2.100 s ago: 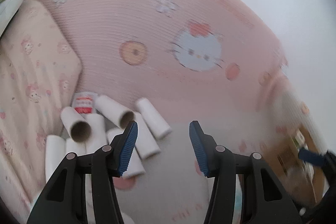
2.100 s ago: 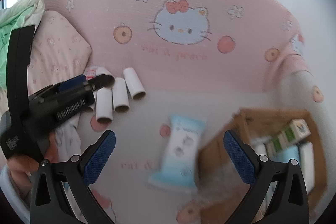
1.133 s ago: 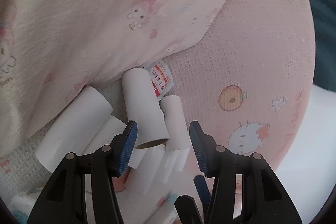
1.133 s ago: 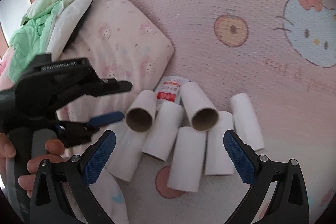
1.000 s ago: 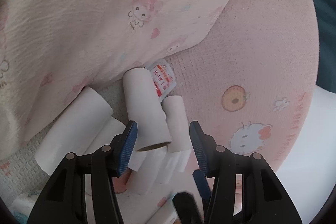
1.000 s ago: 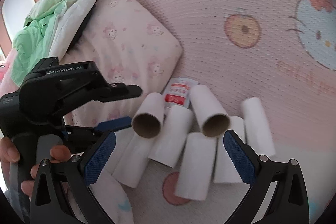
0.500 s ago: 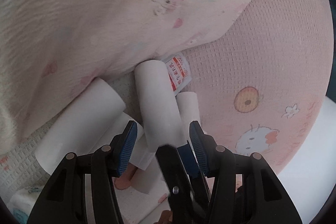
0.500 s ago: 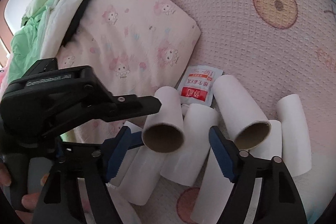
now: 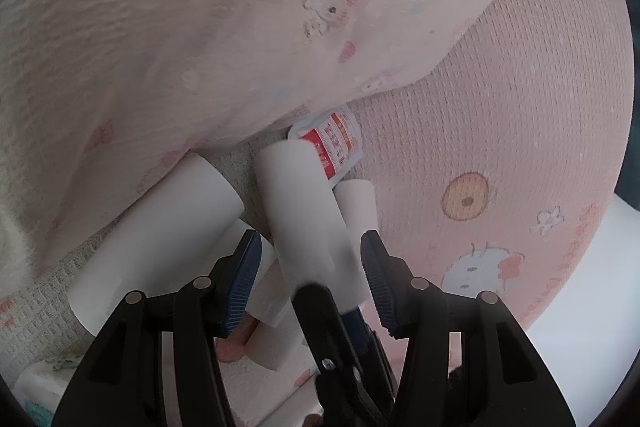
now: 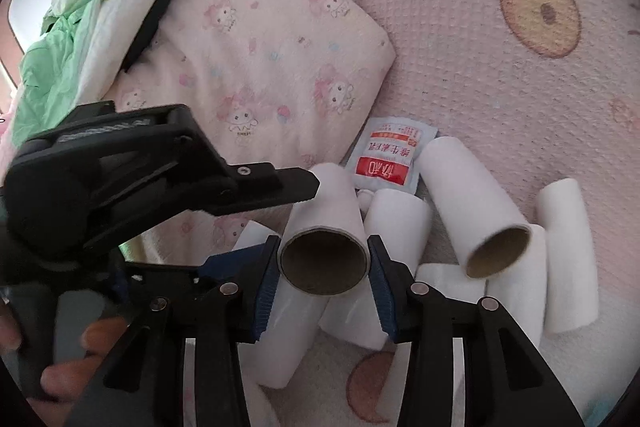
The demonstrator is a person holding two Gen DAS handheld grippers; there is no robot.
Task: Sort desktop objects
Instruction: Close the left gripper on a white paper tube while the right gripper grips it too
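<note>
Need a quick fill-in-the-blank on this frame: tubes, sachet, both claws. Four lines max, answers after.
1. The right claw straddles the open end of a white cardboard tube, whose inside is ____ in colour.
2. The small white sachet has a ____ label band.
3. The sachet lies against the edge of the pink cartoon-print ____.
4. The left claw is ____, its pads either side of the same tube.

Answers: brown; red; pillow; open

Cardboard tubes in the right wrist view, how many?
7 at least: one tube in the right gripper, one open-ended beside it, one far right, four underneath; others may hide.
</note>
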